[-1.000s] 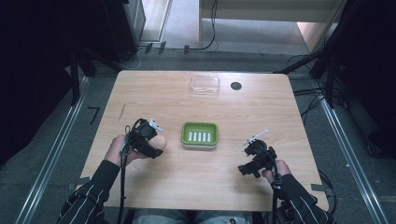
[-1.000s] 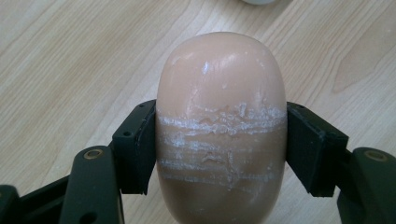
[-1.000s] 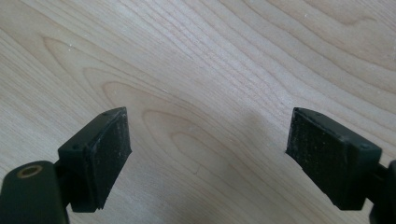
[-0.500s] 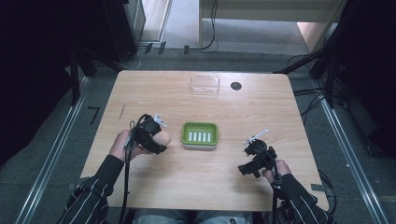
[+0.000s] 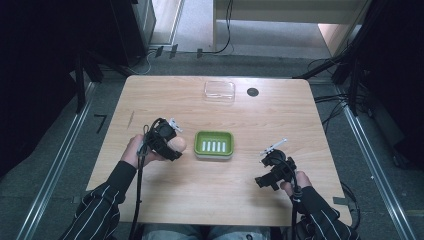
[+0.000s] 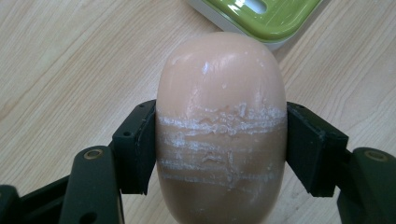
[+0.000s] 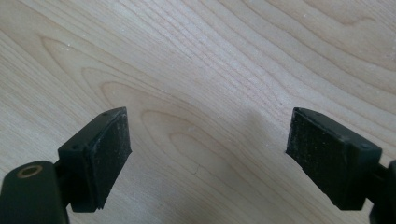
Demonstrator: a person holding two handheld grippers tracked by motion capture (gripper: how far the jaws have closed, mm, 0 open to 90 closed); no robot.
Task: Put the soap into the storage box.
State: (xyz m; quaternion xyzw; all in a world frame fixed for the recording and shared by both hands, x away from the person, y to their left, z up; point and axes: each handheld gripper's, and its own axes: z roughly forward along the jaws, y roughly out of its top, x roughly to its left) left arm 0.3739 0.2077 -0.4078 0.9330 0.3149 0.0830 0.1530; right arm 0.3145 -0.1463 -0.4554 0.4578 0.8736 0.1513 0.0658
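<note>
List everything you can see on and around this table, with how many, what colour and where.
Bar of soap: one, peach, clamped between the left gripper's jaws, just left of the soap dish.
Soap dish: one, green with white slots, mid table.
Clear plastic lid or tray: one, transparent, far edge of the table.
Round cable hole: one, black, right of the clear tray.
Table: one, light wood.
Cables: several, black, on the floor around the table.
Left gripper: one, black, left of the dish, shut on the soap.
Right gripper: one, black, jaws open over bare wood, near right.
Sleeves: two, dark with white stripes, near edge.
</note>
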